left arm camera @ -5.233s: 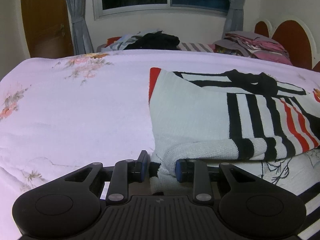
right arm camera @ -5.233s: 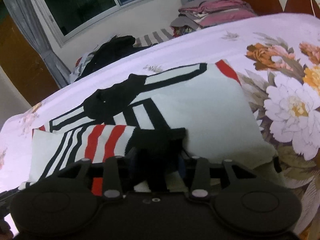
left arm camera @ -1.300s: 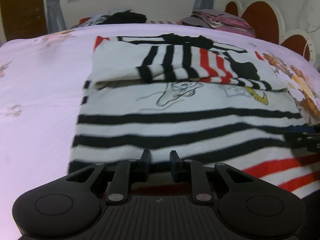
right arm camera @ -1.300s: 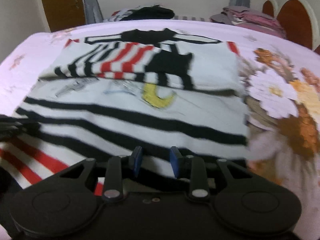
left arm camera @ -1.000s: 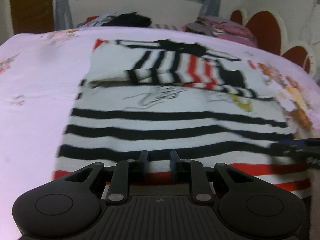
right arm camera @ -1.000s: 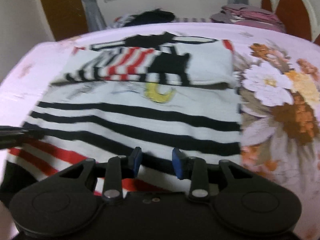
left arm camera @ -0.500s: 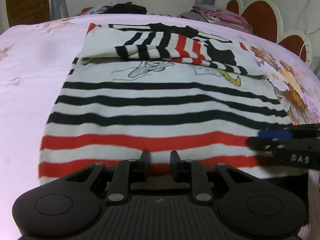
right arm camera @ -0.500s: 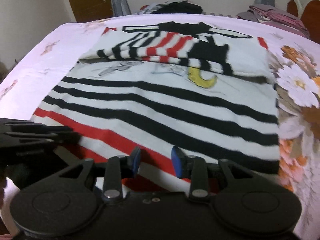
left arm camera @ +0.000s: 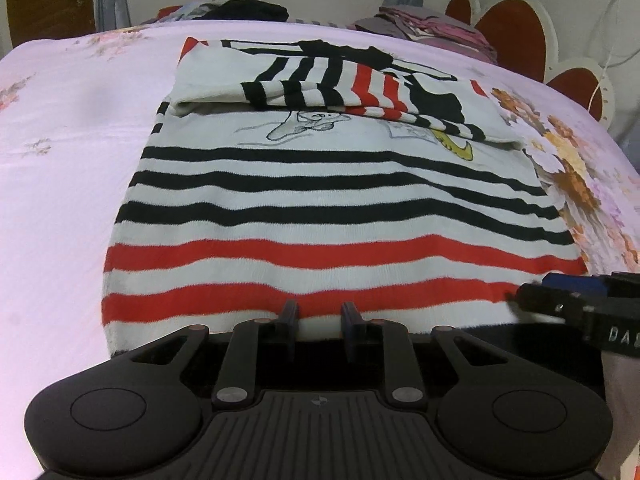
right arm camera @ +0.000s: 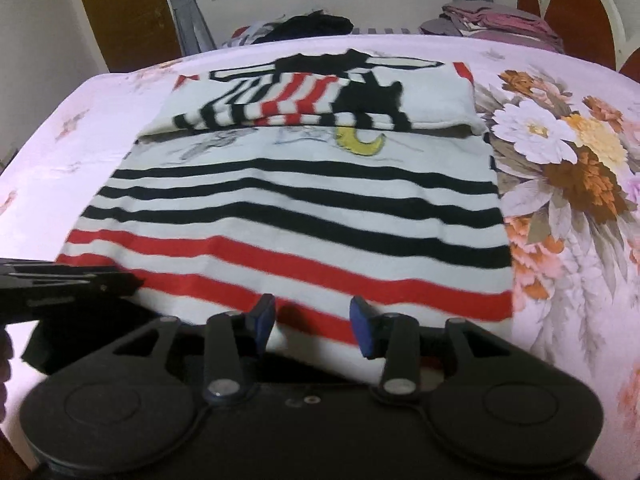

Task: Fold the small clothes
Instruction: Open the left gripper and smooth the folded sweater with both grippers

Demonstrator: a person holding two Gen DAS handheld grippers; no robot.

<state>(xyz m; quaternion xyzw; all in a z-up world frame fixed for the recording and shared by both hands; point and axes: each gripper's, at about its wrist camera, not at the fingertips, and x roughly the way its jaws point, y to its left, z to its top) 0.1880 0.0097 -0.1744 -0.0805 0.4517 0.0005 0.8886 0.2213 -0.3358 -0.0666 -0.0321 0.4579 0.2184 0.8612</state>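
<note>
Sweater: striped knit, black and red bands on white, flat on pink floral bedsheet; both sleeves folded across the chest at the far end
Hem: near edge, red stripes, right at both grippers
Left gripper: at hem, near its left corner; jaws opening, narrow gap, hem edge between the fingers, pads not pressing
Right gripper: at hem, right part; jaws opening, wider gap, cloth lying between, not pinched
Background: folded pile of clothes by headboard, dark heap under the window
</note>
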